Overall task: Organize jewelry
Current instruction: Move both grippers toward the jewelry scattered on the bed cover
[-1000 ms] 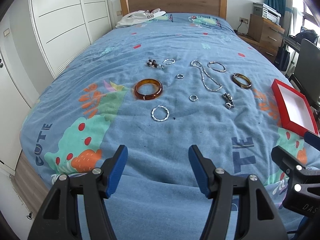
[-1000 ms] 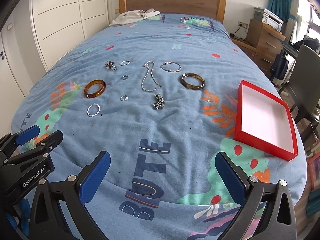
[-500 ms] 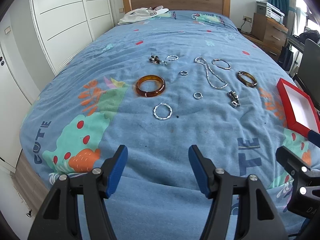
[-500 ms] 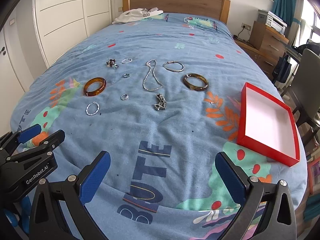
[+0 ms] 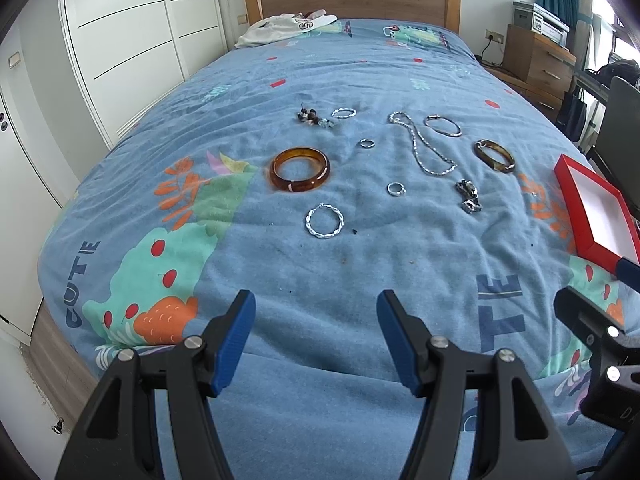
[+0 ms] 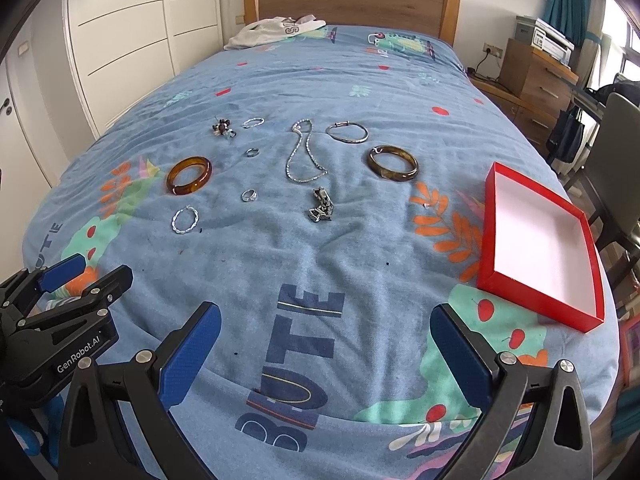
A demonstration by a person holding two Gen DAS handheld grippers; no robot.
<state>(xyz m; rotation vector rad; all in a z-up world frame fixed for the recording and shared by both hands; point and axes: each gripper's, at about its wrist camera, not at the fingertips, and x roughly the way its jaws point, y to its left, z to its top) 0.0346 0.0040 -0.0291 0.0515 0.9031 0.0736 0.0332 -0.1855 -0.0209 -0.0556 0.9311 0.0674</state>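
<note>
Jewelry lies spread over the blue bedspread (image 5: 320,272). An amber bangle (image 5: 300,169) (image 6: 189,175), a twisted silver hoop (image 5: 324,221) (image 6: 185,219), two small rings (image 5: 396,189) (image 5: 367,143), a silver chain (image 5: 424,145) (image 6: 303,152), a dark brown bangle (image 5: 494,156) (image 6: 393,163), a thin silver bangle (image 6: 347,133) and a metal clump (image 6: 321,205) lie apart. A red box (image 6: 540,244) (image 5: 596,212) with a white inside sits at the right. My left gripper (image 5: 314,340) and right gripper (image 6: 326,356) hover open near the bed's foot, holding nothing.
White clothing (image 6: 276,30) lies by the wooden headboard (image 6: 352,0). White wardrobe doors (image 5: 120,40) stand along the left. A wooden drawer unit (image 6: 536,76) and a grey chair (image 6: 616,152) are at the right of the bed.
Both grippers have moved slightly forward over the bed, so the jewelry sits a little lower and nearer in view. Both stay open.
</note>
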